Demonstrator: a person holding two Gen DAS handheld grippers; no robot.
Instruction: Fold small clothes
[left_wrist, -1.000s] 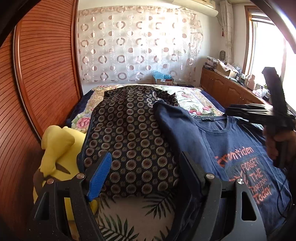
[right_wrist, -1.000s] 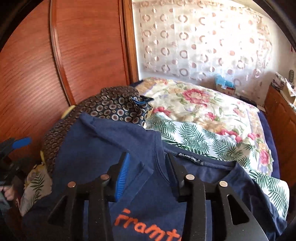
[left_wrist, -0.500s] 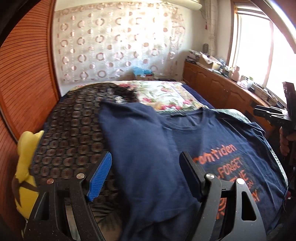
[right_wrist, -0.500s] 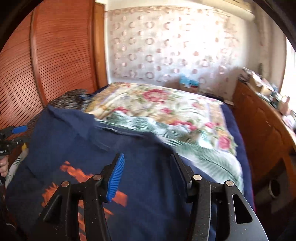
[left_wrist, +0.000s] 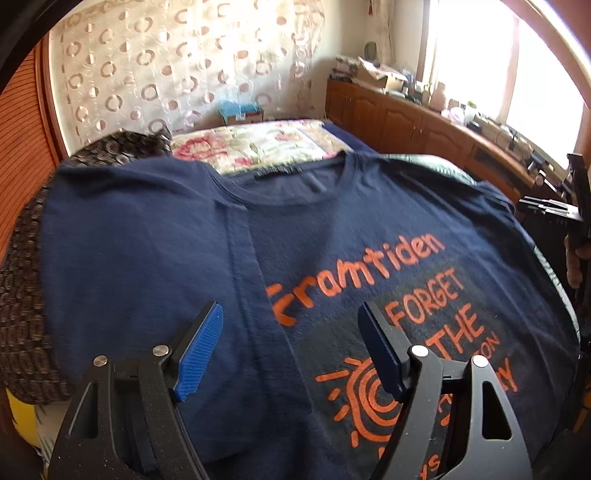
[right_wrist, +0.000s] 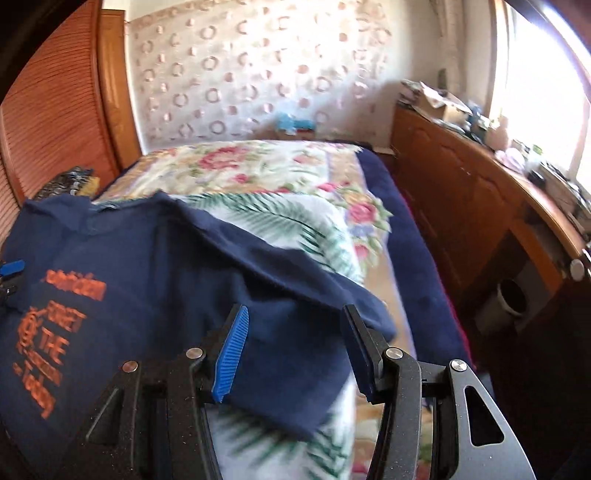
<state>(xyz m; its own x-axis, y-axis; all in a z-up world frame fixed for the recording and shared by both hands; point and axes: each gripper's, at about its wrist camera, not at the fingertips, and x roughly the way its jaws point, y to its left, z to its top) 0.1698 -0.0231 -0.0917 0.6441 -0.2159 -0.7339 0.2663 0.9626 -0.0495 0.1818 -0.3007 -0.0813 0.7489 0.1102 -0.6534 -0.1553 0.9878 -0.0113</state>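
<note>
**Right sleeve sits straight ahead of our right hand-held gripper**

We have the navy T-shirt (left_wrist: 332, 236) spread print-up on the bed (right_wrist: 280, 173), collar toward the far curtain, so its long axis runs away from us, hem to neck. On our left side it partly overlies a dark patterned garment (left_wrist: 22, 295); the left sleeve looks already turned in over the body there, with a straight vertical edge running down beside the orange lettering.

Our left hand-held gripper (left_wrist: 291, 347) hangs over the chest print with its jaws apart and nothing between them. Our right hand-held gripper (right_wrist: 295, 350) is likewise spread and empty, and the right sleeve (right_wrist: 295, 354) lies directly in front of it, sticking out sideways across the leafy quilt toward the bed's right edge. Whether the pads touch the cloth we cannot tell; the view is smeared with motion.

We judge the right hand is the nearer one for the next fold: the sleeve lies crosswise to the shirt's long axis, so it would have to be pinched near its cuff and carried leftward over the print, parallel to the fold already lying on the other side.
</note>
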